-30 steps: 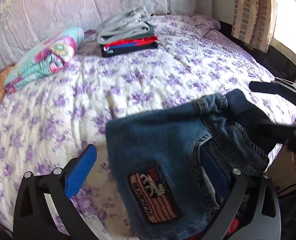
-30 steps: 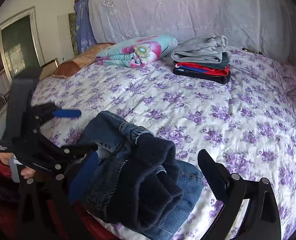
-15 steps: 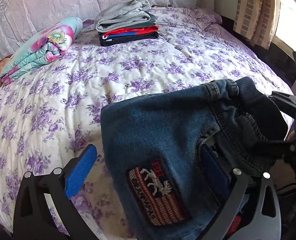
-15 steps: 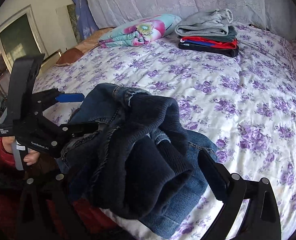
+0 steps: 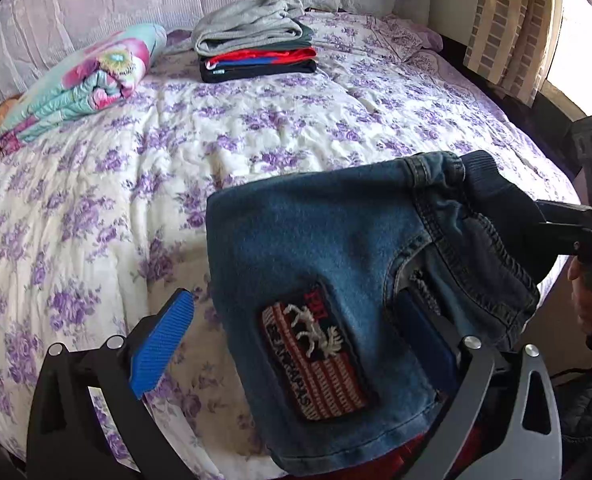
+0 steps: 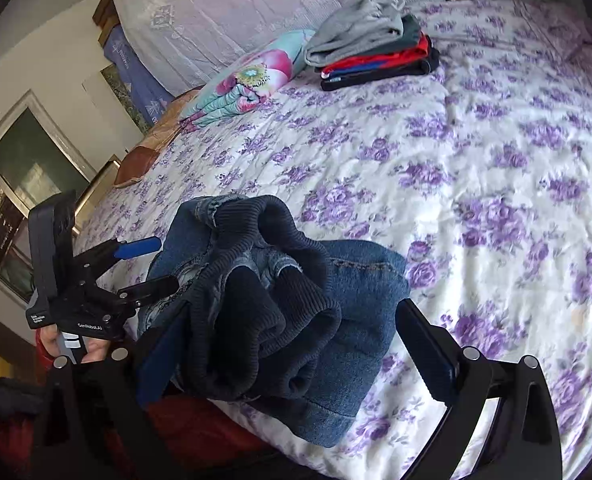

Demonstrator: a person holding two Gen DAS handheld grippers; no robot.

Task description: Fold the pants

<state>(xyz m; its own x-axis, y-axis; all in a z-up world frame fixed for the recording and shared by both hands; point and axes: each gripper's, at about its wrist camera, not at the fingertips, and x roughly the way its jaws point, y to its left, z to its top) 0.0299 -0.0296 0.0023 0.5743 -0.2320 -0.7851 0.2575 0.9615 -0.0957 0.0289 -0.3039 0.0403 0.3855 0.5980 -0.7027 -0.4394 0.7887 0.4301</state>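
Folded blue jeans (image 5: 316,248) with a red embroidered patch and a dark ribbed waistband (image 6: 280,312) hang over the near edge of the bed. My left gripper (image 5: 294,304) is open, and the denim lies draped over its right finger while its blue left pad (image 5: 160,344) stays bare. My right gripper (image 6: 292,310) is open too, with the bundled waistband end sitting between its wide-set fingers and resting on the left one. In the right wrist view the left gripper (image 6: 164,263) reaches into the jeans from the left, held by a hand.
The bed (image 5: 256,128) has a white cover with purple flowers. A stack of folded clothes (image 5: 256,48) and a rolled floral blanket (image 5: 88,80) lie near the headboard. A curtain (image 5: 508,20) hangs at the right and a window (image 6: 24,184) is at the left.
Both grippers have carried the jeans up and forward over the bed edge. The bundle now sits higher and closer to the bedcover, and the right gripper has tilted.
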